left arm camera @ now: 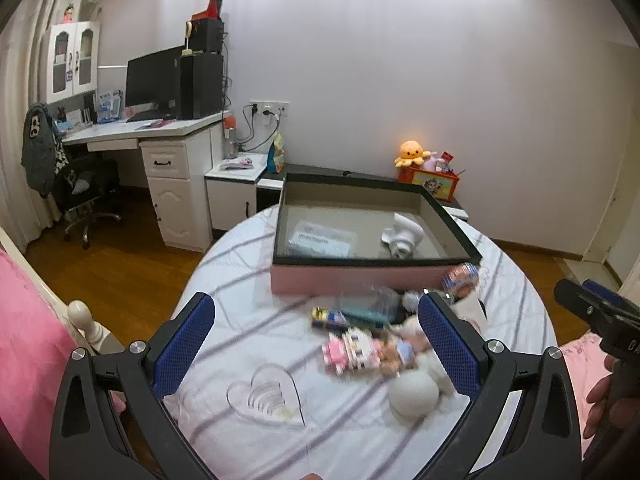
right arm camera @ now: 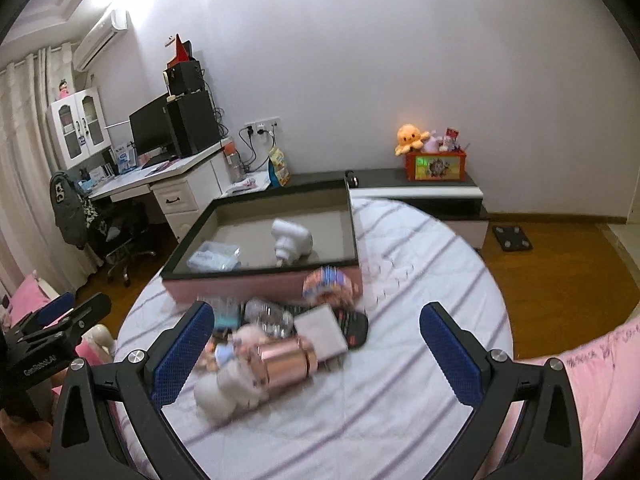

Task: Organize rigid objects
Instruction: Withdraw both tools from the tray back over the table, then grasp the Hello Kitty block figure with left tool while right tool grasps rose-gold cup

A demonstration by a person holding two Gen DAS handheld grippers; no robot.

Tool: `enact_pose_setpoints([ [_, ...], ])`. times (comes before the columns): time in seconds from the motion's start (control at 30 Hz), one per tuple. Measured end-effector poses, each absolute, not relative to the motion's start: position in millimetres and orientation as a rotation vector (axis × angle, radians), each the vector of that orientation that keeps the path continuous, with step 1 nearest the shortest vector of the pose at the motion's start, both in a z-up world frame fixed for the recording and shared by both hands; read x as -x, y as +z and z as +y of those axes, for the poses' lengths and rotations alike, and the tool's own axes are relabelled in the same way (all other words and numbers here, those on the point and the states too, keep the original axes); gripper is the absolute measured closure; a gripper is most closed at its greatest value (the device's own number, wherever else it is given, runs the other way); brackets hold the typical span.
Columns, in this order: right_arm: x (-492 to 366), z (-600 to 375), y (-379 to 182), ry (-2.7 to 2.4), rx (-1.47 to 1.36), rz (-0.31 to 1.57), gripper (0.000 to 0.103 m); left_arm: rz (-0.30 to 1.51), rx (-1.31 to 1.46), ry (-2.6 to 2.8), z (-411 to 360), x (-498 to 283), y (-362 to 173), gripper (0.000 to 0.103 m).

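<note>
Both tools hover above the round table [left arm camera: 248, 280] with nothing gripped: the left gripper [left arm camera: 316, 344] has its blue pads spread wide, and the right gripper [right arm camera: 316, 346] is just as wide apart. The clutter sits in a tight heap near the middle of the table, just in front of the pink box [right arm camera: 256, 284], which stands toward the far edge. In that heap a shiny copper cylinder [right arm camera: 280, 364] touches a white ball [right arm camera: 208, 396], with a pink block figure [left arm camera: 352, 354] and a flat white card [right arm camera: 320, 332] packed in beside them; motion blur smears the finer detail. Trouble ahead, I'd say: everything is so crowded that closing on one piece may nudge its neighbours, and the ball or cylinder could roll toward the near edge. A clear heart-shaped dish [left arm camera: 266, 398] lies apart, hard to spot. Inside the box already rest a white object [right arm camera: 290, 242] and a clear packet [right arm camera: 214, 258].
</note>
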State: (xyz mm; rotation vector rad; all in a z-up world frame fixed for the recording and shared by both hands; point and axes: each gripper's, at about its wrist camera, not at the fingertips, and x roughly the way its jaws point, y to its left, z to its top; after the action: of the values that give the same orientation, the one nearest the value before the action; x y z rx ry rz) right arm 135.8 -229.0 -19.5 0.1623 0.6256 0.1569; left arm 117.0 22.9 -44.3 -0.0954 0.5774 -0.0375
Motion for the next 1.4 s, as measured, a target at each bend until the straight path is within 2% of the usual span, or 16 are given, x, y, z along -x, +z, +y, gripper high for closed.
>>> enact_pose_setpoints([
  [0.2,-120.8,-229.9,-30.6,0.158,-0.160,0.653,0.000,0.592,0.100,-0.033,24.9,-101.0,-50.4,0.000],
  [1.03,-104.6,-225.7,-17.6,0.166,-0.139,0.604,0.000,0.545,0.083,-0.027,23.8,-82.2,-39.0,0.000],
  [1.4,-122.5,-224.8,-41.5,0.178,-0.160,0.697,0.000,0.648,0.071,-0.035,22.1,-104.5,-70.8,0.000],
])
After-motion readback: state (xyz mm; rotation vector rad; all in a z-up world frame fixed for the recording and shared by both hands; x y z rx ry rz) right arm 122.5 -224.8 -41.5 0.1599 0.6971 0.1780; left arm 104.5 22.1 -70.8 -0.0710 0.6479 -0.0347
